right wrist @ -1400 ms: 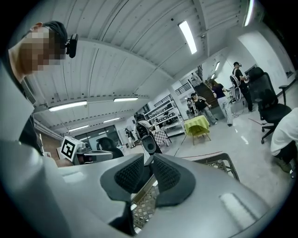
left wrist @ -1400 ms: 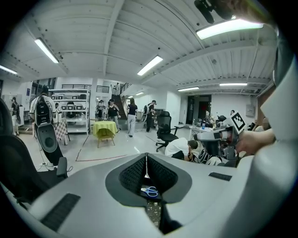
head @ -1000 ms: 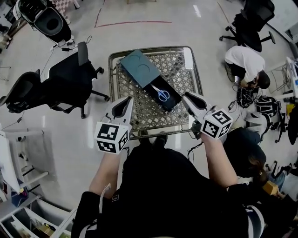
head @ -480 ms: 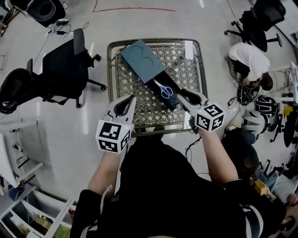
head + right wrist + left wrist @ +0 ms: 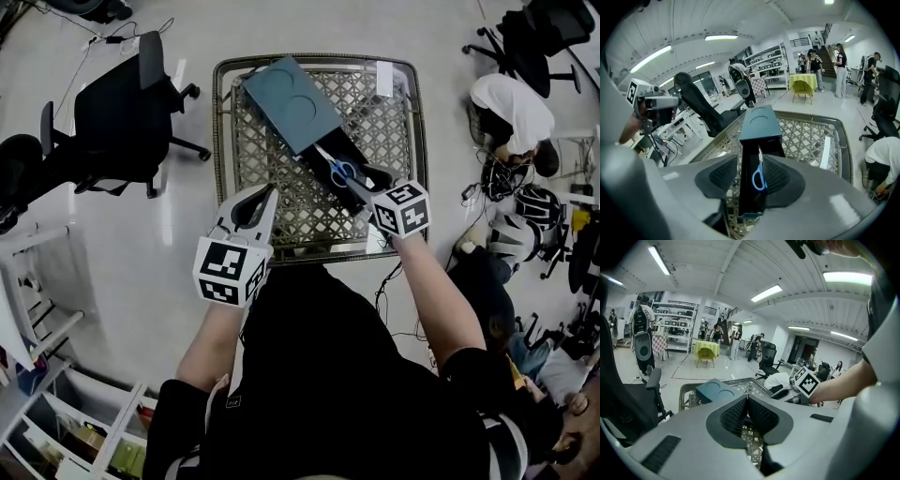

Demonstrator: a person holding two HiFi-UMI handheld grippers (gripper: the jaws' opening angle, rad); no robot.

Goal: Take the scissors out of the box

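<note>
Box: a dark teal box (image 5: 291,103) lies slantwise on the lattice table (image 5: 225,141), with its tray slid out toward the person.
Scissors: blue-handled scissors (image 5: 758,177) lie inside the slid-out tray, handles at the tray's open end and blades pointing toward the box's closed end.
Right tongs: the right tongs (image 5: 361,183) hang over the tray end of the box. Their jaws are opening, one on each side of the tray. The scissors' handles sit between the jaws, and the pads are not clamped on them.
Left tongs: the left tongs (image 5: 747,401) are closed, pads together with nothing between. They are held over the table's near edge, well apart from the box and scissors.
</note>
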